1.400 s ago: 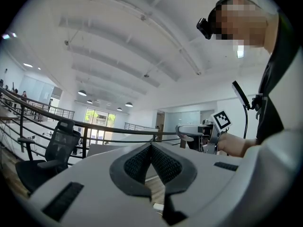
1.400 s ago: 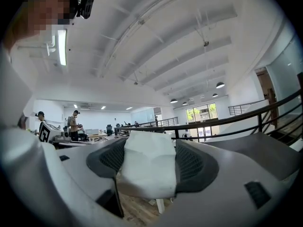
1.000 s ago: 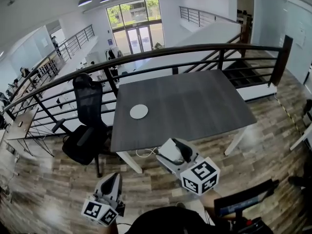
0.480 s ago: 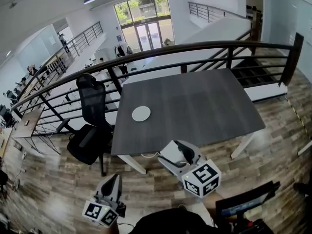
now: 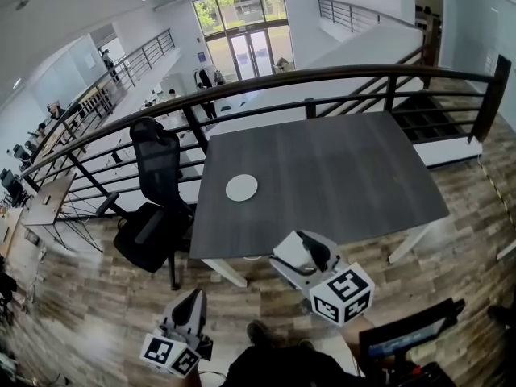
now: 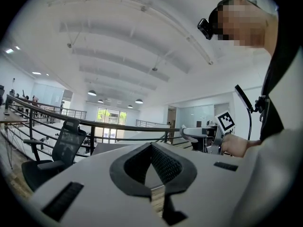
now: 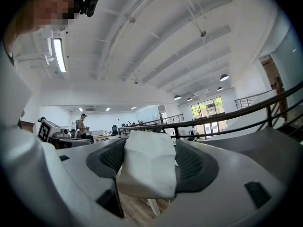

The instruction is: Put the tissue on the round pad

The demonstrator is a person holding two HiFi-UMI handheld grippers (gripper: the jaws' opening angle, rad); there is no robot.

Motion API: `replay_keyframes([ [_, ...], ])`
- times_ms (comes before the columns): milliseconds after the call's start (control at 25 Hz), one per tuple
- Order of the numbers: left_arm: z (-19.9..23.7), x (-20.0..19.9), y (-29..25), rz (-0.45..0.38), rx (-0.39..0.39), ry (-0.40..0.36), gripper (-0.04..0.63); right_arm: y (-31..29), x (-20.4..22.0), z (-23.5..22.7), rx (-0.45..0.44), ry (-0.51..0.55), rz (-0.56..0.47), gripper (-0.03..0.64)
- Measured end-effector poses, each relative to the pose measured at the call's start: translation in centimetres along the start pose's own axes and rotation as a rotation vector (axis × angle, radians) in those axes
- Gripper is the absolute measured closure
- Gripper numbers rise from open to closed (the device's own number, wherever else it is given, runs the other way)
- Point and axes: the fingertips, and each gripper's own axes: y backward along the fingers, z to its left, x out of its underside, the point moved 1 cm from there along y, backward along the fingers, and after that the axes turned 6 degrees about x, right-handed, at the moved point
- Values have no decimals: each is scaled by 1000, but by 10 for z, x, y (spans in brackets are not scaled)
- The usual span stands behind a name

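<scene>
The round white pad point(image 5: 242, 188) lies on the dark grey table point(image 5: 339, 176), near its left front part. My right gripper point(image 5: 300, 255) hangs below the table's front edge, over the wooden floor, short of the pad. It is shut on a folded white tissue point(image 7: 147, 167) that fills the gap between its dark pads point(image 7: 195, 167). My left gripper point(image 5: 192, 306) sits lower left, also over the floor, with its jaws shut together and nothing between them. In the left gripper view the ribbed pads point(image 6: 163, 163) meet.
A black office chair point(image 5: 153, 208) stands at the table's left side. A black railing point(image 5: 322, 83) runs behind the table, with a drop beyond it. The right gripper's marker cube point(image 5: 343, 294) and a dark stand point(image 5: 407, 337) are near the person's body.
The view has shifted a little, so table and pad sit slightly further right in frame. Both grippers keep their places and their hold.
</scene>
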Motion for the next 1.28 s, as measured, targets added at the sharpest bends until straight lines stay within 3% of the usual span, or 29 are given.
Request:
replay_keyframes([
  [480, 101, -23, -25, -17, 87, 22, 592, -90, -19, 14, 75, 7, -2, 284],
  [640, 134, -32, -36, -71, 138, 37, 592, -124, -21, 14, 103, 24, -2, 284],
  [840, 163, -27, -42, -13, 167, -15, 592, -149, -28, 22, 134, 20, -2, 284],
  [1280, 214, -27, -49, -14, 259, 12, 592, -194, -19, 27, 216, 10, -4, 284],
])
